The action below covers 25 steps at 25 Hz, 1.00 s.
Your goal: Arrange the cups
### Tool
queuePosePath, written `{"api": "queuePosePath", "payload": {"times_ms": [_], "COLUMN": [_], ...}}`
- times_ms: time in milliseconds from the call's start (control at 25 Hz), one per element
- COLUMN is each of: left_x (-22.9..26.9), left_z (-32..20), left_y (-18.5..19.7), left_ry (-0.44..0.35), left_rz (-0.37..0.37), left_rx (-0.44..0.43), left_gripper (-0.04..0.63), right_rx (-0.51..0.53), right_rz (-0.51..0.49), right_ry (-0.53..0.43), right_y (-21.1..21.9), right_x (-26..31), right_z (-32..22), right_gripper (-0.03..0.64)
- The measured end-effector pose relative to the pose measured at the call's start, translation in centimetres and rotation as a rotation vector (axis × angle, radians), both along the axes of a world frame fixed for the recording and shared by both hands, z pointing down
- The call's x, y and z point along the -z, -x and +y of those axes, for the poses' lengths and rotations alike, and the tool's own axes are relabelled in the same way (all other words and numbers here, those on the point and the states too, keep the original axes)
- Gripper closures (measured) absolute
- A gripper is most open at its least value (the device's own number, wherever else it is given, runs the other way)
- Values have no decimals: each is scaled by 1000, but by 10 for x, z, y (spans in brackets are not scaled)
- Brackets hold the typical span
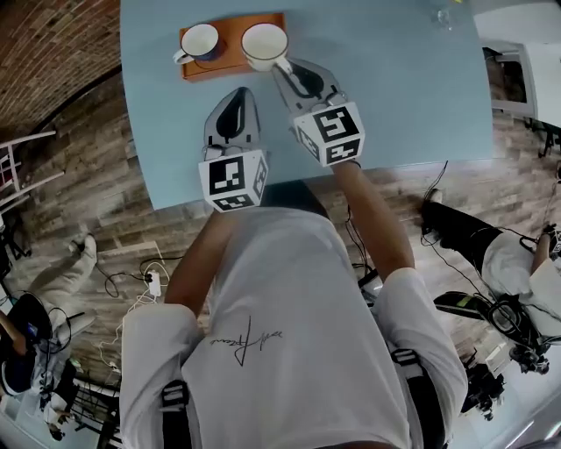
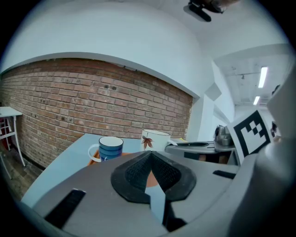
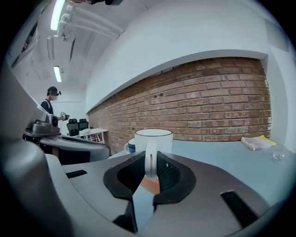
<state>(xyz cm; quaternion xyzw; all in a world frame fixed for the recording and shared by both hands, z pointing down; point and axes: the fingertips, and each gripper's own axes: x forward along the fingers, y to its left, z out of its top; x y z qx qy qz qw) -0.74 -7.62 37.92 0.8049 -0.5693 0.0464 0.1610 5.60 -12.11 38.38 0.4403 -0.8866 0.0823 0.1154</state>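
A light blue desk carries an orange tray at its far side; a blue-striped cup stands on the tray's left half, handle to the left; a white cup with a red leaf print is at the tray's right end, just beside it; whether it rests on the tray or hangs just above it cannot be told. A yellow-edged book and a clear glass lie well apart to the right; a brick wall runs behind the desk; cables trail over the wooden floor.

The right hand-held gripper is clamped on the white cup's handle, and in its own view the blue-striped cup shows partly behind the white one. The left hand-held gripper is closed and empty, near the tray's near edge, beside the right one. Both forearms reach forward over the desk's near edge; both grippers tilt slightly downward.
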Motion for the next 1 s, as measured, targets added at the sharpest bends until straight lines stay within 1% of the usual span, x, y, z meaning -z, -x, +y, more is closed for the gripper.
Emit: {"api": "queuePosePath", "payload": {"times_ms": [240, 600, 1000], "left_x": [6, 3, -3], "left_z": [1, -6, -15], "left_y": [1, 6, 15], "left_ry": [-5, 4, 17], "left_rz": [22, 42, 58], "left_rx": [2, 5, 17], "left_gripper": [586, 586, 586], "right_rx": [-54, -155, -254], "right_rz": [-3, 22, 3], "right_ry": [2, -13, -25], "right_y": [6, -1, 5], "right_x": [6, 5, 6], "right_z": [4, -6, -23], "right_gripper": [551, 551, 551]}}
